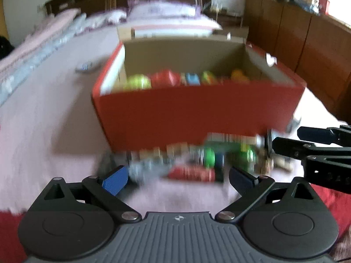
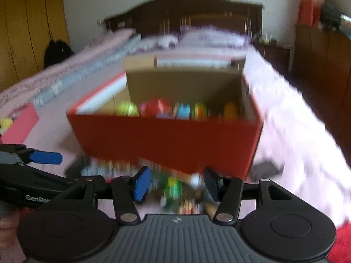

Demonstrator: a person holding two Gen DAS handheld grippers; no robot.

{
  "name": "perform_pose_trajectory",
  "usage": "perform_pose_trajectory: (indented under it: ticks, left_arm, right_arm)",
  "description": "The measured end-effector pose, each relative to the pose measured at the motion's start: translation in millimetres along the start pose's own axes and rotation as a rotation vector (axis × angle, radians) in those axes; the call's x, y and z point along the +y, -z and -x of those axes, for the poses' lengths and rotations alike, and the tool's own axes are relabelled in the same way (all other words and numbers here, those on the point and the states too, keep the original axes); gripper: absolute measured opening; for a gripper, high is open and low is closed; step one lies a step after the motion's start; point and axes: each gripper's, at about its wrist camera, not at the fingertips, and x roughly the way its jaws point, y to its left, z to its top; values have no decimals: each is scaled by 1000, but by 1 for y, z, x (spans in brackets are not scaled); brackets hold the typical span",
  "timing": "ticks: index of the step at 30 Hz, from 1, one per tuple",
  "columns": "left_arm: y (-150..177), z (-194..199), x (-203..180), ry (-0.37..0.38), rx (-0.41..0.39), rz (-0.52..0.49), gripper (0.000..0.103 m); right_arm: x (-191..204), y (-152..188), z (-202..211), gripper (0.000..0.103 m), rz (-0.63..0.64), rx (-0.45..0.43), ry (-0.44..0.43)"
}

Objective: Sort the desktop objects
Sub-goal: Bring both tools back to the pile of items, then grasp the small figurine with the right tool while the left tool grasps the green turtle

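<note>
Now the left gripper [image 1: 176,178] gapes wide and empty; the right gripper [image 2: 176,186] stands half-open, gripping nothing. Blurred small objects [image 1: 197,162] lie just ahead, against the red box [image 1: 197,109] holding colourful toys [image 1: 175,79]. Bare bedspread [image 1: 54,120] spreads leftward.

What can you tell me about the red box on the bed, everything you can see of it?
The red box is an open cardboard carton: red outside, plain brown inside, with a brown flap standing up at its far side. It sits upright on the pinkish bedspread, its long red wall facing the cameras. Inside lie blurred colourful small things: yellow-green, red, blue, orange. More loose items lie along the foot of its near wall; whether they touch it is unclear. Neither claw touches it.
</note>
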Motion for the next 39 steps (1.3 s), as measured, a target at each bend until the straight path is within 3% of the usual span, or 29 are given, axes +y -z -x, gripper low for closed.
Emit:
perform_pose_trajectory:
  ticks: [8, 21, 26, 30, 39]
  left_arm:
    - [37, -16, -4, 27, 100, 16, 100]
    - [34, -24, 1, 35, 108, 56, 100]
    - [33, -23, -1, 34, 104, 46, 100]
    - [34, -22, -1, 36, 98, 44, 100]
    - [35, -21, -3, 33, 105, 42, 100]
  right_arm:
    - [10, 48, -17, 51, 19, 129, 3]
    - [-7, 29, -68, 49, -66, 143, 55]
    - [-11, 27, -83, 38, -105, 150, 47]
    - [-11, 29, -82, 32, -107, 137, 54]
    - [-14, 34, -61, 32, -116, 114, 51]
